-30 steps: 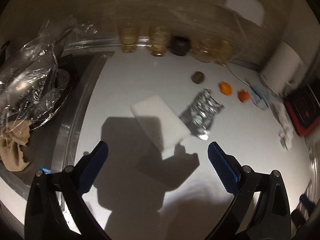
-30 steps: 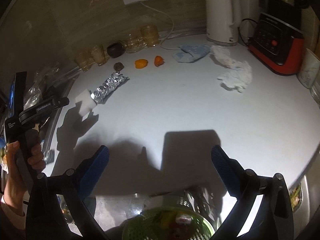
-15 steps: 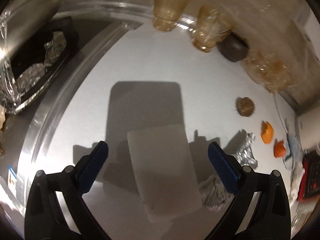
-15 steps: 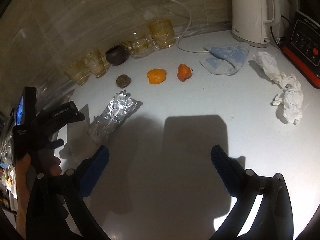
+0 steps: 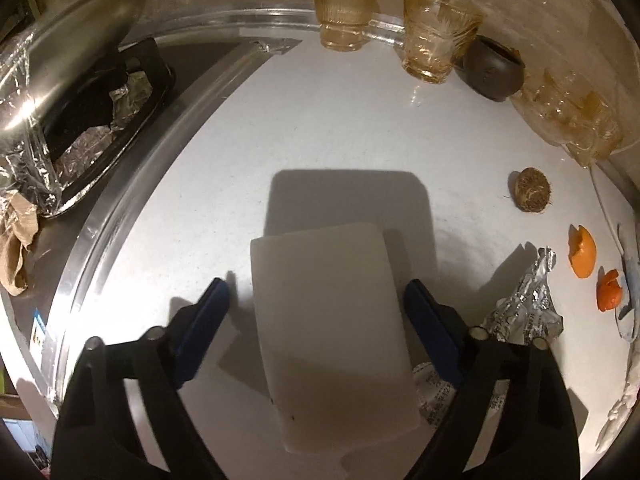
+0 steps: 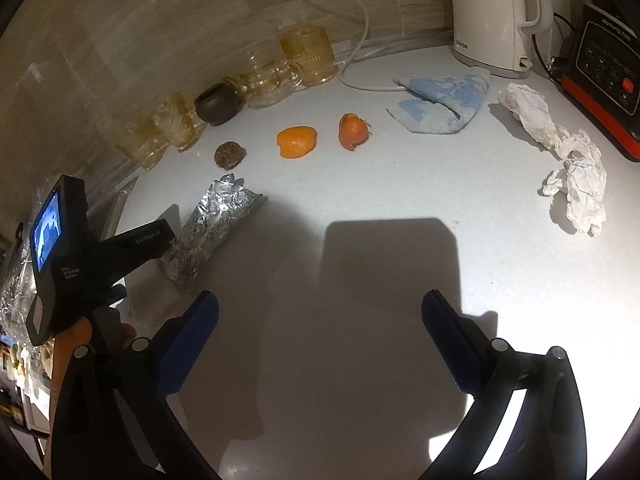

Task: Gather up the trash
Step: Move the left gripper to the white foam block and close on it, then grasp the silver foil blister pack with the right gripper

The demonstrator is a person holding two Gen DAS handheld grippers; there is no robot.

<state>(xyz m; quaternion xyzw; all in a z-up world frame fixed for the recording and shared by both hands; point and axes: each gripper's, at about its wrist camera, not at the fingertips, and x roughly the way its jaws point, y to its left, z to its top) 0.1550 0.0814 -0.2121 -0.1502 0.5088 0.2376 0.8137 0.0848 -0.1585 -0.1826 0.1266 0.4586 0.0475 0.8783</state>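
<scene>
The near end of the white block (image 5: 332,332) is cut off between the arms of the left gripper (image 5: 316,296), and in the right wrist view most of it is hidden behind the left gripper's body, only a pale corner being seen. The foil wrapper (image 5: 524,312) is partly covered by the left gripper's right arm; print is seen on it but cannot be read. The tray at the upper left, under crinkled plastic film (image 5: 24,152), is hard to make out.

The block is laid flat on the white counter (image 5: 328,128), its long axis running away from the camera and leaning slightly left at the far end. It is straddled by the left gripper, whose jaws are closing; the blue pads are seen just beside its long edges, a thin gap remaining on each side. The block looks matte and smooth, a rounded rectangle, with two small dark specks near the bottom.

The right gripper (image 6: 320,320) is held wide over bare counter, with nothing between its pads.

The wrapper is silvery and crumpled, lying just right of the block. Beyond it, two curled orange peels (image 6: 298,141) and a fibrous brown ball (image 6: 229,155) are seen, apart from each other. Crumpled white paper (image 6: 576,176) lies well off to the right.
</scene>
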